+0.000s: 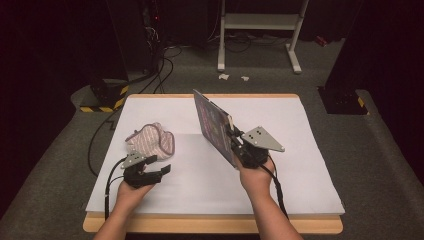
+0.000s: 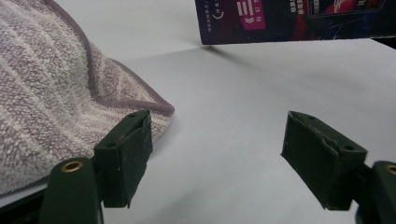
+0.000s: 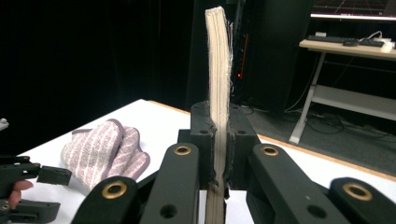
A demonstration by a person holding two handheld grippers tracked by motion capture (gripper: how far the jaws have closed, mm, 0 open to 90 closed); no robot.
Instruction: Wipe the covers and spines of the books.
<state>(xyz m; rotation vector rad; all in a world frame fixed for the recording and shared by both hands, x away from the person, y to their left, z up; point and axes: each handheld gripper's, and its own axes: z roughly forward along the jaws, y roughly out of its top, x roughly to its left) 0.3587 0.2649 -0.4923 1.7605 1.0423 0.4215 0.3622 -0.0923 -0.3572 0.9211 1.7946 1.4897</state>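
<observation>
1. Tongs on the right (image 1: pixel 239 145) clamped a dark book (image 1: pixel 214 125), lifted tilted above the counter (image 1: pixel 300 165); left tongs (image 1: pixel 152 170) gaped beside a striped towel (image 1: pixel 151 140).
2. Left tongs (image 2: pixel 219 154) stood open, empty, towel (image 2: pixel 51 102) just beside one jaw.
3. Right tongs (image 3: pixel 219 149) pinched the book (image 3: pixel 218 60) edge-on.

Soft looped terry cloth (image 1: pixel 151 140), matt and nubbly with a smooth stitched hem, bunched on a tabletop (image 1: pixel 300 175) covered in smooth matt white paper over a pale wooden edge. Glossy printed cover and rough, frayed cream page edges on the book (image 1: pixel 214 126) beside the cloth. Matt black plastic with brass-coloured rivets on the right hand-held gripper (image 3: pixel 218 154), dull grey metal for its top plate.
</observation>
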